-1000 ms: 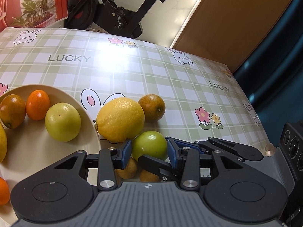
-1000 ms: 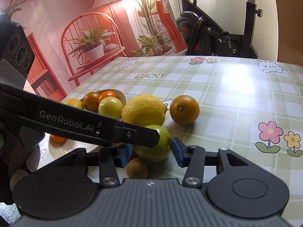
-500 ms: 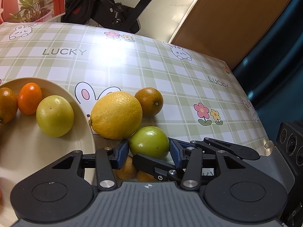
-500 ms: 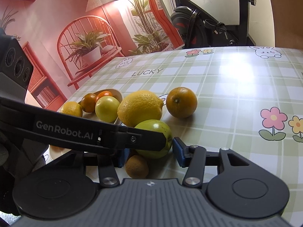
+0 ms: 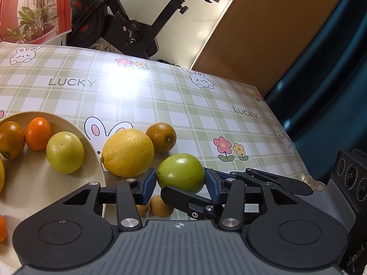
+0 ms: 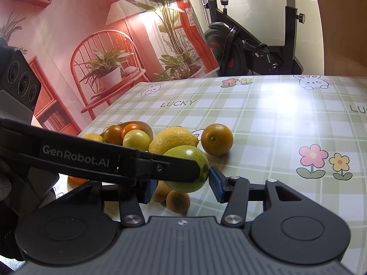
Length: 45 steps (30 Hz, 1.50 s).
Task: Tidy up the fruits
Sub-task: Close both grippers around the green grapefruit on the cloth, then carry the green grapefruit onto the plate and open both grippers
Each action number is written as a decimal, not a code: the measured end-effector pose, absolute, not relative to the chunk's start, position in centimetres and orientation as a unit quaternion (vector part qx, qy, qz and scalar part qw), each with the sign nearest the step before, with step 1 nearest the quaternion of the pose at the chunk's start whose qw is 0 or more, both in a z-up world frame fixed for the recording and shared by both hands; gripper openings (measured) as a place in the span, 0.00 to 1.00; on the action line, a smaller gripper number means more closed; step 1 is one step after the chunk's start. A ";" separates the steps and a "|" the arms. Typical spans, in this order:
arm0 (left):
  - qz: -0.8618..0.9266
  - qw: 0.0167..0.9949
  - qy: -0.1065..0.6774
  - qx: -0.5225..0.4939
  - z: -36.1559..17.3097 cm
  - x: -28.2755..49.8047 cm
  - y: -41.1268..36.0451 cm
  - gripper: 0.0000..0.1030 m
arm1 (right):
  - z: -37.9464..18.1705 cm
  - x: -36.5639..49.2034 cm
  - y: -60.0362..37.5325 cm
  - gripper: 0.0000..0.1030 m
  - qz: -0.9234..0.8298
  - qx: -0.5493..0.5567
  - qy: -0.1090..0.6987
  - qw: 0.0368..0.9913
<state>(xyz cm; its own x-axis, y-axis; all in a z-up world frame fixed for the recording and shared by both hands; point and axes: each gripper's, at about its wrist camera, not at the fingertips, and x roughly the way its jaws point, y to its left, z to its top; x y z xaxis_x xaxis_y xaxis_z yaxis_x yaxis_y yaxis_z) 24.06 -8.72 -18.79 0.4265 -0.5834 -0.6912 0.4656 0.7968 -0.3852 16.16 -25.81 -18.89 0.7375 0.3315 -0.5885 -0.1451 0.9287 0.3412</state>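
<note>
Round green fruit (image 5: 181, 176) sits at lower centre of the left wrist view, between the blue pads of the left gripper (image 5: 181, 182). It appears lifted off the green-checked "LUCKY" desk (image 5: 206, 105), with two small brown fruits (image 5: 161, 206) lying below it. The left jaws have just been opening, yet both pads look pressed on the fruit's sides. In the right wrist view the same green fruit (image 6: 190, 171) sits at centre between the pads of the right gripper (image 6: 181, 184). The right pad touches its side; the left pad is mostly hidden behind the black finger of the left gripper crossing in from the left edge. So both jaws grip one fruit.

Large yellow lemon (image 5: 128, 152) lies on the desk just left of the green fruit, against the beige plate's rim (image 5: 96, 151). Brown-orange round citrus (image 5: 161, 137) is just behind the lemon. The plate, at left of frame, holds a pale yellow-green round fruit (image 5: 65, 152), a small bright orange fruit (image 5: 37, 133) and a darker orange one (image 5: 11, 139).
</note>
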 end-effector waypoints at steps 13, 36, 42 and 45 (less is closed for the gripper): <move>-0.240 0.881 0.392 -0.113 -14.3 27.3 0.3 0.49 | -13.9 23.1 -18.1 0.50 0.188 0.093 0.317 0.925; -0.212 0.866 0.437 -0.123 -19.5 27.5 5.0 0.48 | -19.4 26.8 -11.6 0.50 0.222 0.081 0.401 0.885; -0.208 0.872 0.431 -0.105 -19.4 27.4 4.2 0.47 | -20.0 27.4 -11.7 0.50 0.213 0.077 0.403 0.887; -0.204 0.873 0.429 -0.110 -19.4 27.4 4.2 0.47 | -19.9 27.4 -11.6 0.50 0.209 0.071 0.398 0.890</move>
